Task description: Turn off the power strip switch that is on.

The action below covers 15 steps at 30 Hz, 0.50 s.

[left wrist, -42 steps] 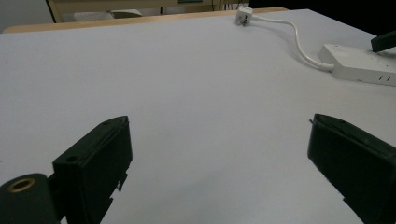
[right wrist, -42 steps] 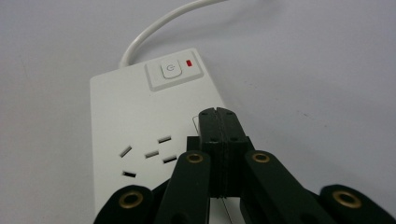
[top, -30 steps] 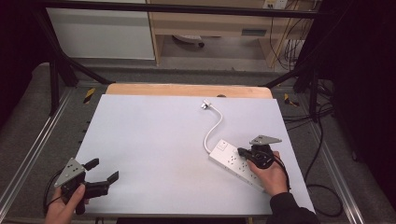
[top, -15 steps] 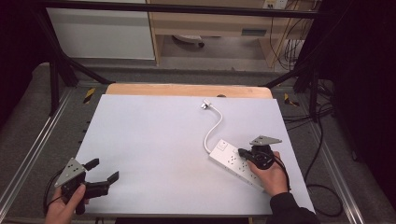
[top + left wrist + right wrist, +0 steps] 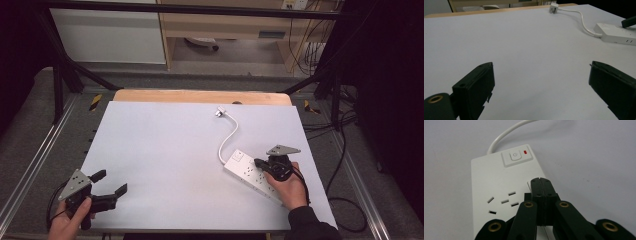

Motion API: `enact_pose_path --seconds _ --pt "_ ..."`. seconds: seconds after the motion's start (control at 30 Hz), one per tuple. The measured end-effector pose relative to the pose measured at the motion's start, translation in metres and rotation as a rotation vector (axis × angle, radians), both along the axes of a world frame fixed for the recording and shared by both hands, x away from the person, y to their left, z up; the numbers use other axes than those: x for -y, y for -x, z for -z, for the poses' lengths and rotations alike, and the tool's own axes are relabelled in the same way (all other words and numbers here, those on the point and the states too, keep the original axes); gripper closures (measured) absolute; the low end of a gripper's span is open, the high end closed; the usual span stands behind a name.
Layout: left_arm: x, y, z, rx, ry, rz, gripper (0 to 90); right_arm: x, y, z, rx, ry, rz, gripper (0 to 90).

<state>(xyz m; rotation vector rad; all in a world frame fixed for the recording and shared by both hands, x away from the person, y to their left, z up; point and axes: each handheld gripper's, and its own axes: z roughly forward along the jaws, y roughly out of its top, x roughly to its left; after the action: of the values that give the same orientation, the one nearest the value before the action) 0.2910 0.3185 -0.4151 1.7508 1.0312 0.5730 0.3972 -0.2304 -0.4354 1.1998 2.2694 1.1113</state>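
A white power strip lies at the right of the table, its white cable curving back to a plug. My right gripper is shut with nothing between its jaws, its tips resting over the strip's top, just short of the power button and its red light. Near the front left corner my left gripper hovers open and empty. From the left gripper view the power strip and plug lie far off at the upper right.
The white table has a wooden edge at the back. Metal frame rails run along both sides, and loose cables lie on the floor at the right.
Nothing has visibly changed; both grippers keep their places.
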Motion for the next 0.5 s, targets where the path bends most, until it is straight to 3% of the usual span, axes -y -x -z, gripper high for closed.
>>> enact_pose_path --seconds 0.5 --pt "0.0001 0.0001 -0.0002 0.002 0.000 0.001 6.6 0.0003 0.0004 -0.0023 0.011 -0.014 0.006 90.0"
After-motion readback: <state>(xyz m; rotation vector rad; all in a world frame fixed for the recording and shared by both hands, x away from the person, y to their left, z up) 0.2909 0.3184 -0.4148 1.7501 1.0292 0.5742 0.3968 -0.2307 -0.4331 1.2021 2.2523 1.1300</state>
